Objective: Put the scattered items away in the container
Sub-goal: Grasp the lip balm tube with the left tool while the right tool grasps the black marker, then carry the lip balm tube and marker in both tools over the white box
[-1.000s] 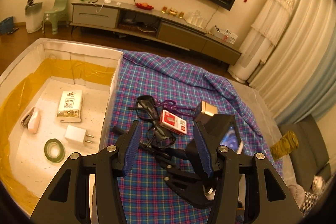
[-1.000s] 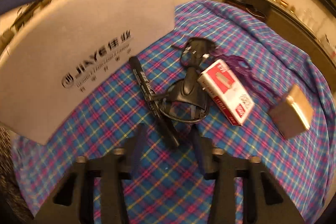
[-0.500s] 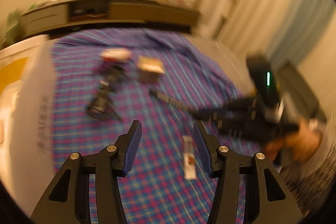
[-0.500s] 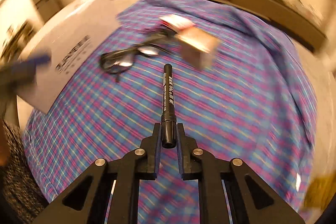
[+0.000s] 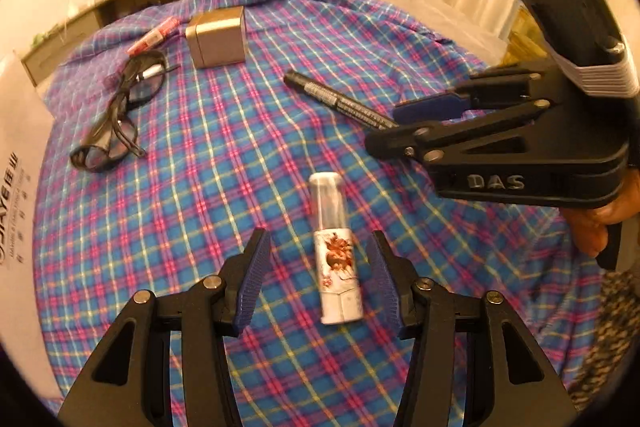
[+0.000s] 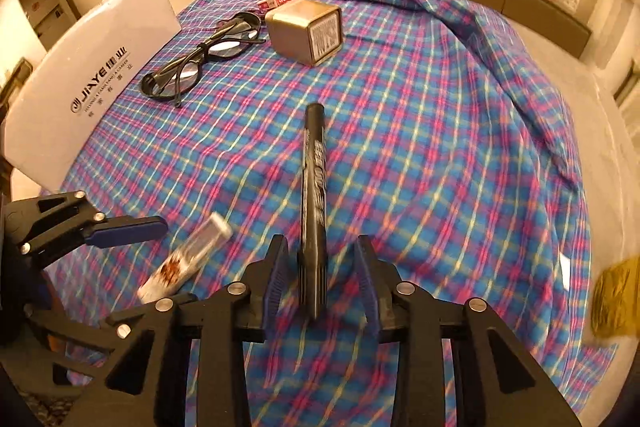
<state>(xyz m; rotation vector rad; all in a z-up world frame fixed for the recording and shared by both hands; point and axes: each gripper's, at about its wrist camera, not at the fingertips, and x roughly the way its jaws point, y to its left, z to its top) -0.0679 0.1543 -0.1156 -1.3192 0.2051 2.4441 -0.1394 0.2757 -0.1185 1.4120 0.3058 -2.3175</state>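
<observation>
Your left gripper (image 5: 318,281) is closing its jaws around the small white spray bottle (image 5: 336,251), not yet touching. Your right gripper (image 6: 318,273) is opening, freeing the black marker (image 6: 314,195). Farther off, black glasses (image 5: 116,119), a metal box (image 5: 216,35) and seemingly a red packet (image 5: 154,35) are still on the plaid cloth (image 5: 240,147), outside the white container (image 6: 92,67).

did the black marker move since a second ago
Yes. The marker lay by the glasses near the white box; now it lies farther out on the plaid cloth, between the opening right gripper jaws.
</observation>
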